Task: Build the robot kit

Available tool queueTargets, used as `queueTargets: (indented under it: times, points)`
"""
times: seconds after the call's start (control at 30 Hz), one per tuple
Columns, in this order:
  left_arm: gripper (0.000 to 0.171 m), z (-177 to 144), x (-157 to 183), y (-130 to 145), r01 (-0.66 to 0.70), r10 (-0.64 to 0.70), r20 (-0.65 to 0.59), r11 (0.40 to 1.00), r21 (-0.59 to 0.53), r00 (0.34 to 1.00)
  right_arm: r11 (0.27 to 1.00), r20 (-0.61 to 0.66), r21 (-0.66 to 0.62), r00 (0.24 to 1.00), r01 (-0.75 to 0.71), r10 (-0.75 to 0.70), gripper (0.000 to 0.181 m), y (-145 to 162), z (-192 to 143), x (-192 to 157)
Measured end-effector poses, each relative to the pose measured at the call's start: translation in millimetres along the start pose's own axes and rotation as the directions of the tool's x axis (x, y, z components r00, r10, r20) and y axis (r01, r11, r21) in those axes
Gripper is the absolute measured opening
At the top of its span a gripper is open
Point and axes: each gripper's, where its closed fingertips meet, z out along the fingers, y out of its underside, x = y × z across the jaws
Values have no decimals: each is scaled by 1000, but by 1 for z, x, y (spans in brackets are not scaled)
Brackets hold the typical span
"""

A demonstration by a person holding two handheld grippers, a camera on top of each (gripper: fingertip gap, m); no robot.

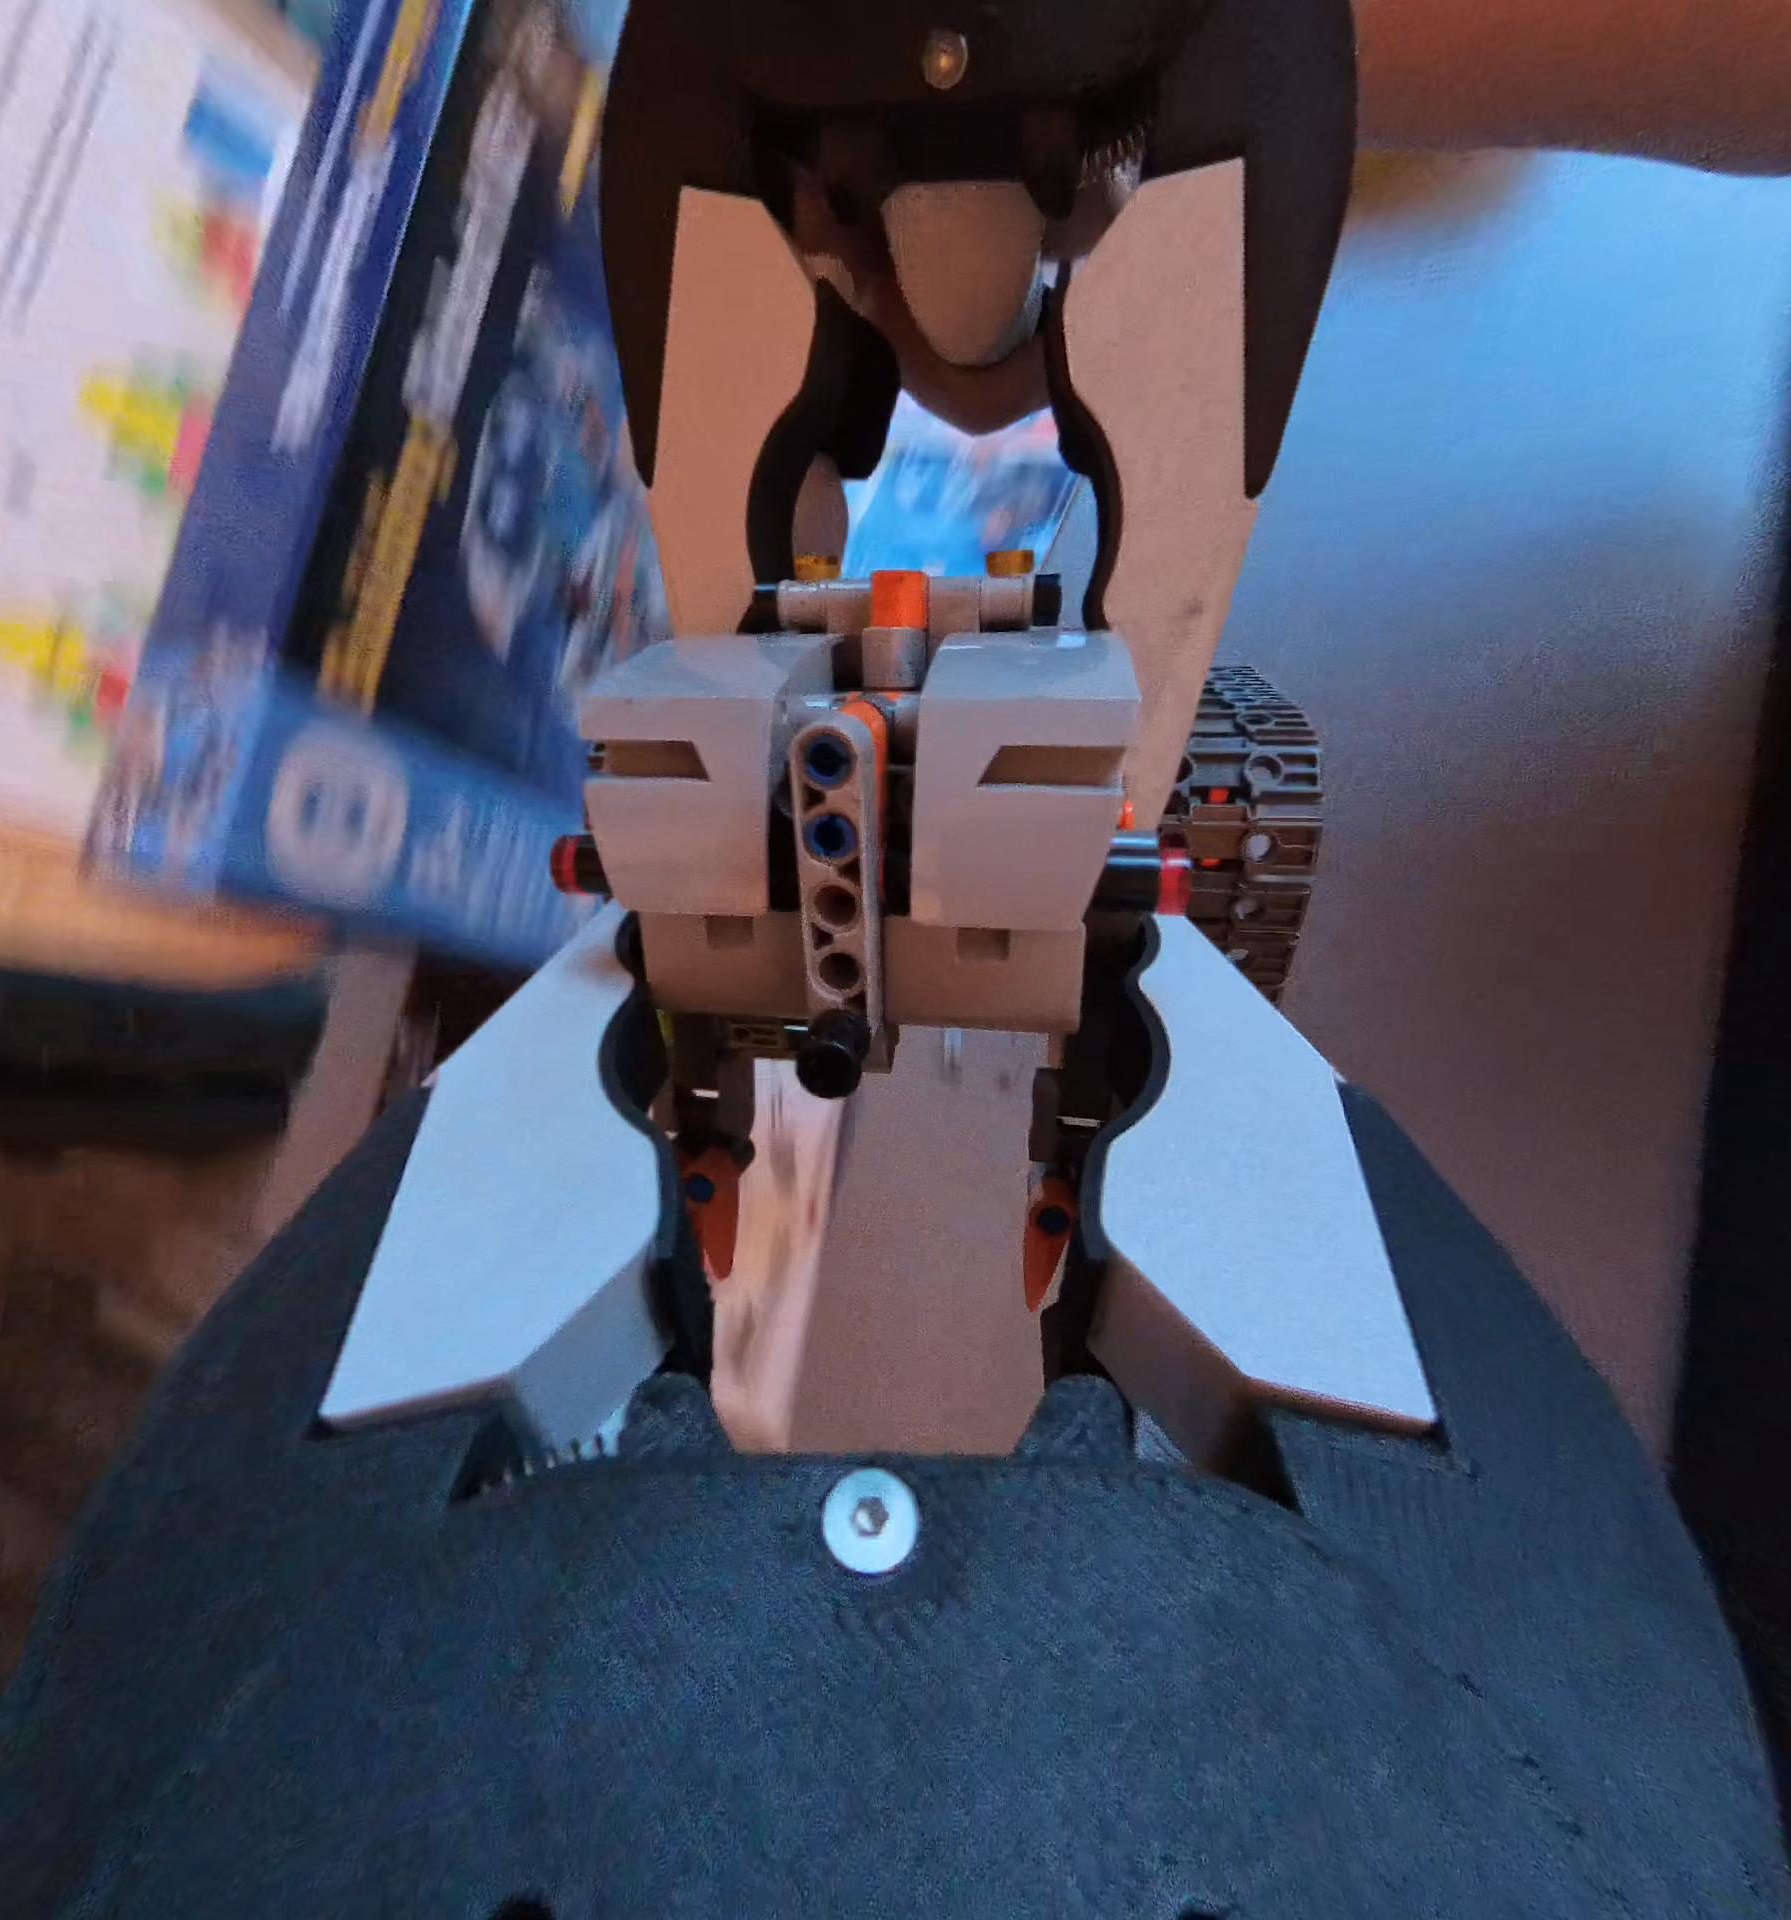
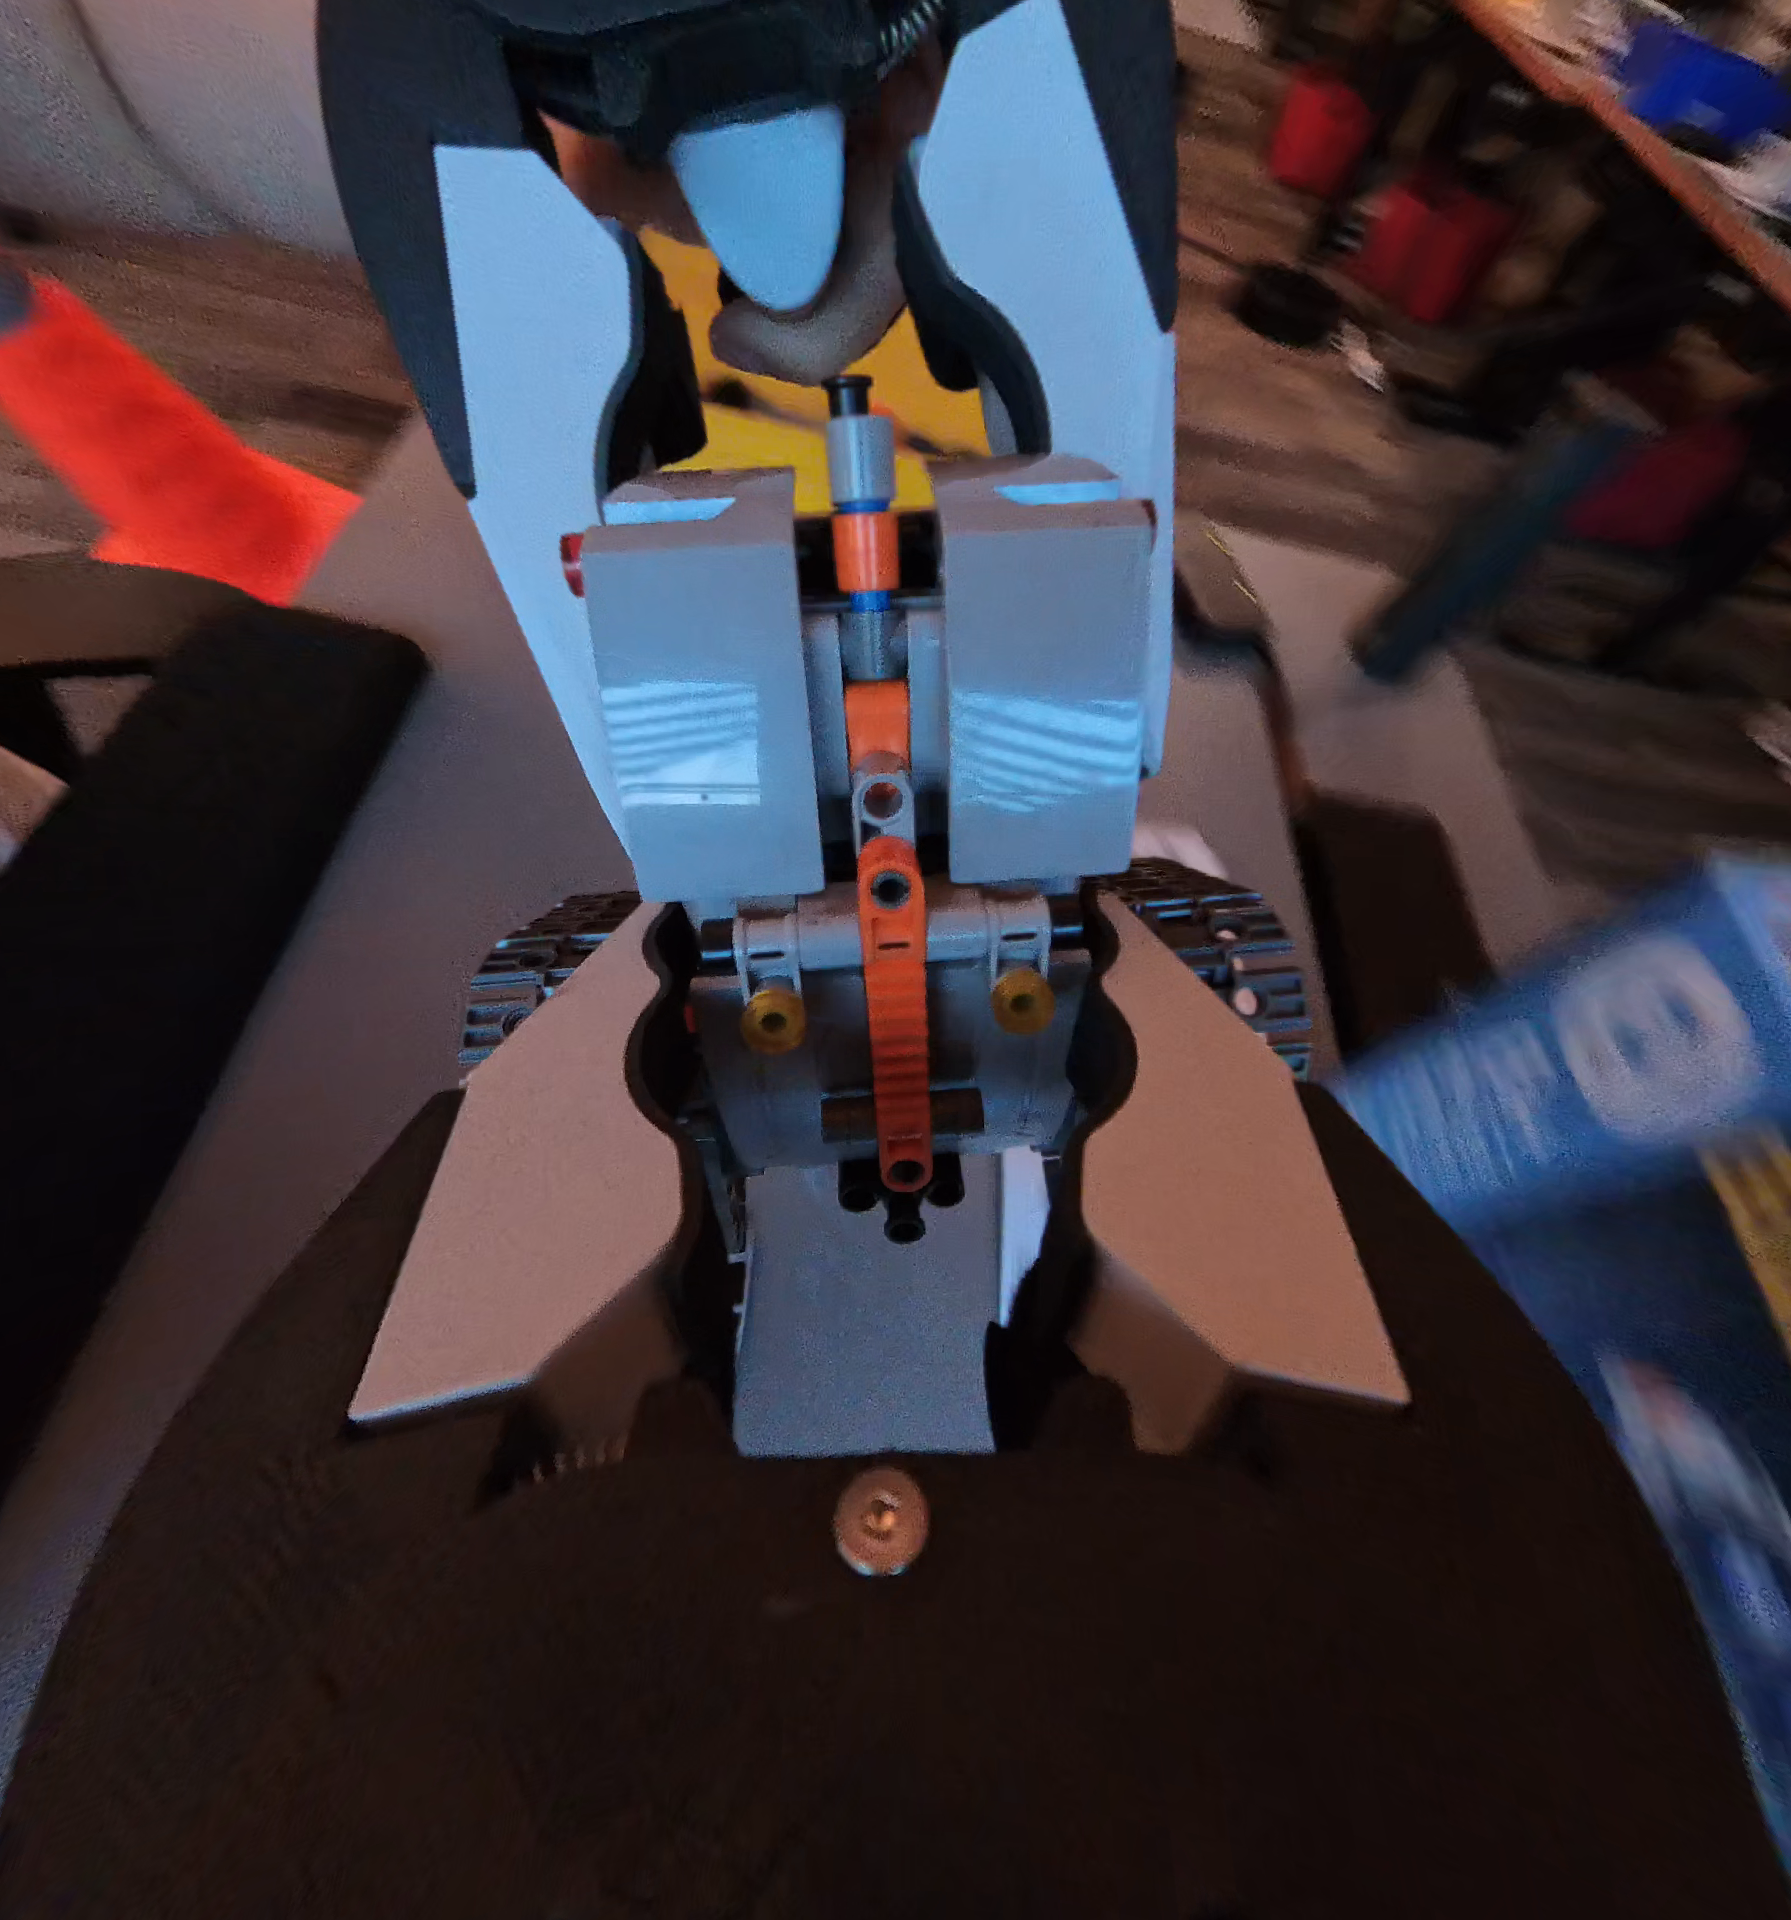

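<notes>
A toy-brick tracked vehicle (image 1: 860,790) with two grey blocks, orange beams and black tracks (image 1: 1249,821) is held in the air between both grippers. My left gripper (image 1: 880,956) is shut on one end of it, its white fingers (image 1: 517,1143) pressing the sides. My right gripper (image 1: 922,582) comes in from the opposite side. In the right wrist view my right gripper (image 2: 880,935) is shut on the model (image 2: 870,707) just below the grey blocks, between the tracks (image 2: 1213,935). The left gripper (image 2: 870,488) grips the far end there.
A blue printed box (image 1: 371,821) lies close on the left, also in the right wrist view (image 2: 1597,1039). A white printed sheet (image 1: 60,312) is behind it. An orange-red tube (image 2: 122,416), a black padded bar (image 2: 143,883) and red items (image 2: 1421,239) are around. A person's arm (image 1: 1597,73) crosses the top. Only a small space, under 4 cm, lies between the two pairs of fingers.
</notes>
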Motion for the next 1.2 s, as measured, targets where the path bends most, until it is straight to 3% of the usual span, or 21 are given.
queueTargets:
  times: [0.13, 0.23, 0.4, 0.53, 0.7, 0.83, 0.93, 1.0, 1.07, 1.17, 1.2]
  points:
    - [86, 103, 46, -116, -205, 244, -220, 961, 185, 945, 976, -320, -88, 934, -200, 162, 73, 86, -136, -20]
    - [86, 178, 96, -164, -284, 369, -376, 922, 263, 850, 921, -506, -122, 821, -370, 263, 72, 156, -202, -50]
    - [86, 256, 162, -188, -390, 472, -514, 881, 267, 716, 826, -628, -130, 690, -549, 359, 72, 236, -248, -95]
    - [86, 279, 180, -195, -421, 510, -539, 859, 290, 670, 797, -665, -123, 645, -592, 376, 72, 259, -260, -106]
    - [87, 290, 186, -206, -342, 466, -593, 885, 317, 656, 788, -671, -74, 615, -611, 414, 73, 268, -268, -107]
    - [94, 273, 176, -214, -196, 384, -630, 917, 348, 675, 839, -714, -53, 608, -541, 347, 82, 257, -278, -101]
    - [100, 225, 134, -202, -102, 321, -578, 920, 379, 750, 912, -758, 32, 585, -409, 289, 89, 201, -297, -99]
    - [100, 170, 91, -185, -49, 276, -480, 900, 433, 832, 978, -807, 103, 559, -181, 189, 83, 123, -308, -88]
    - [91, 102, 45, -161, 21, 184, -349, 861, 508, 919, 990, -831, 129, 551, 55, 78, 69, 44, -297, -74]
    - [88, 3, -7, -103, 95, -7, -149, 801, 591, 989, 991, -766, 66, 643, 115, -24, 71, -12, -229, -41]
    - [95, -25, -15, -79, 102, -55, -97, 791, 604, 994, 992, -735, 29, 676, 121, -61, 67, -20, -202, -32]
